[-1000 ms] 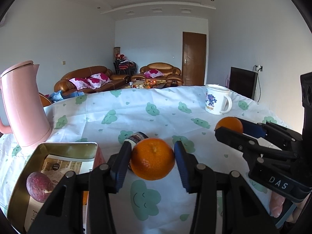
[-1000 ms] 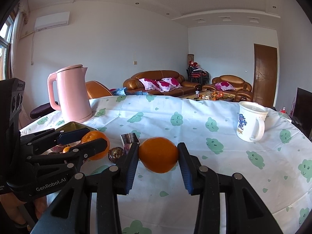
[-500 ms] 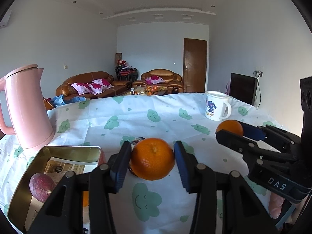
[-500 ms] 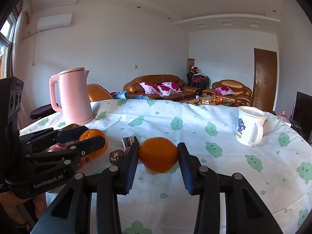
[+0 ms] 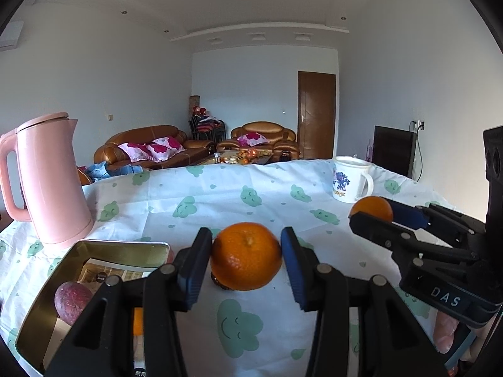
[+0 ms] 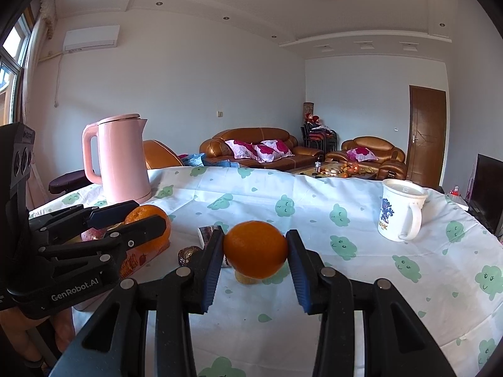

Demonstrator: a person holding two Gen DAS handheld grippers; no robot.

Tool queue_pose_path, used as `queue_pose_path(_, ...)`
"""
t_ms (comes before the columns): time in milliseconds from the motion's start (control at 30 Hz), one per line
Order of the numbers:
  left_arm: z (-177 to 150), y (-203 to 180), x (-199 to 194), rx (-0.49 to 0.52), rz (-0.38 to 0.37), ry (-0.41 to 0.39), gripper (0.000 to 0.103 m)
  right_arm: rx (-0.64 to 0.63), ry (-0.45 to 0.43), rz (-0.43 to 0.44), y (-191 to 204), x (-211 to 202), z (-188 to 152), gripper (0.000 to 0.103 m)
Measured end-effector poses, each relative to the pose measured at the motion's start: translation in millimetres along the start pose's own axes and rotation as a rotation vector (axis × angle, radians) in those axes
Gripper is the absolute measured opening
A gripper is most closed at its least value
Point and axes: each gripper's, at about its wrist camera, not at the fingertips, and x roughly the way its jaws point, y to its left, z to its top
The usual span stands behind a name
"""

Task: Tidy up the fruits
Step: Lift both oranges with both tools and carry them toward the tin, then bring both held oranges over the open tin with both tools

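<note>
My left gripper (image 5: 246, 256) is shut on an orange (image 5: 246, 260) and holds it above the tablecloth, just right of a gold metal tin (image 5: 47, 298). The tin holds a dark red passion fruit (image 5: 72, 301) and a bit of another orange fruit (image 5: 137, 322). My right gripper (image 6: 255, 249) is shut on a second orange (image 6: 255, 253), held above the cloth at the table's middle. Each gripper shows in the other's view: the right one (image 5: 371, 213) at the right, the left one (image 6: 147, 220) at the left.
A pink kettle (image 5: 47, 182) stands at the back left behind the tin. A white mug (image 6: 399, 213) stands at the right. A small brown round object (image 6: 187, 255) and a small packet (image 6: 207, 232) lie on the cloud-print tablecloth (image 6: 345, 282) near the tin.
Both grippers have risen a little with their oranges still held. The table and tin sit lower in both views.
</note>
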Motion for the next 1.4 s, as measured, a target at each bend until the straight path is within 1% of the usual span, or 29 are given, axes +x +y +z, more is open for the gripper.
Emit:
queue_pose_path(133,0,-1,-3,0.004,0.003,-0.017,0.047,-0.006,-0.002,-0.002,1,-1,0,0.042)
queue_pose_path(333,-1,1,-5,-0.003,0.011,-0.021,0.047,-0.021,-0.006,-0.009,4,-2,-1,0.042)
queue_pose_path(467,-1,5,-10,-0.02,0.016,-0.035,0.047,-0.047,-0.012,-0.015,9,-3,0,0.042)
queue_pose_path(667,-2,12,-11,-0.034,0.022,-0.026,0.047,-0.071,0.0,-0.014,14,0,0,0.042)
queue_pose_path(833,-2,14,-13,-0.031,0.027,-0.034,0.047,-0.076,0.004,-0.013,18,1,1,0.042)
queue_pose_path(1067,-4,20,-16,-0.033,0.037,-0.029,0.047,-0.091,0.019,0.007,26,4,2,0.042)
queue_pose_path(1400,-6,38,-21,-0.057,0.062,-0.015,0.047,-0.118,0.033,0.042,44,11,3,0.042)
